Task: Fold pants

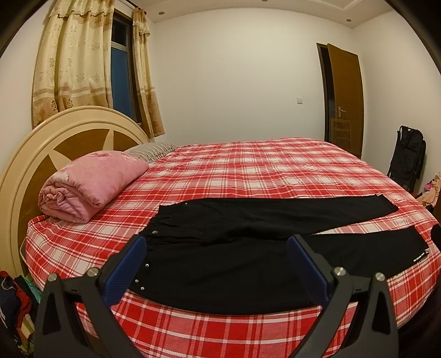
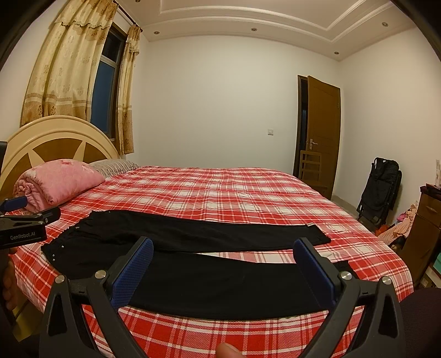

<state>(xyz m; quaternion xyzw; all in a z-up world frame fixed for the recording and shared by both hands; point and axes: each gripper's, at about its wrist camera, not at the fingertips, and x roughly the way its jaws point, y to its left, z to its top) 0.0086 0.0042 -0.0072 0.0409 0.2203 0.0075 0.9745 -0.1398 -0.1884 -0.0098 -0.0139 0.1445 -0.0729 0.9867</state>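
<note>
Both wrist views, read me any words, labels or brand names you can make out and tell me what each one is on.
"GenRobot.AI": on the side of the left gripper, seen in the right wrist view.
White print on the black pants, near the leg hem: too small to read.
Nothing else carries readable text.

Room: white walls (image 2: 220,104) and a white ceiling (image 2: 248,16) with stepped moulding and recessed spotlights. Left wall: a window (image 1: 121,68), dark outside, flanked by beige floral curtains (image 1: 71,60). Far wall: a light switch (image 1: 299,100). Right of it, a brown door (image 1: 346,99) stands open, with a wooden chair (image 2: 310,168) before it. A bed (image 1: 275,170) with a red plaid sheet fills the centre. Its rounded headboard (image 1: 69,129) is cream and brown. A dark cabinet (image 2: 425,225) stands at far right.
</note>
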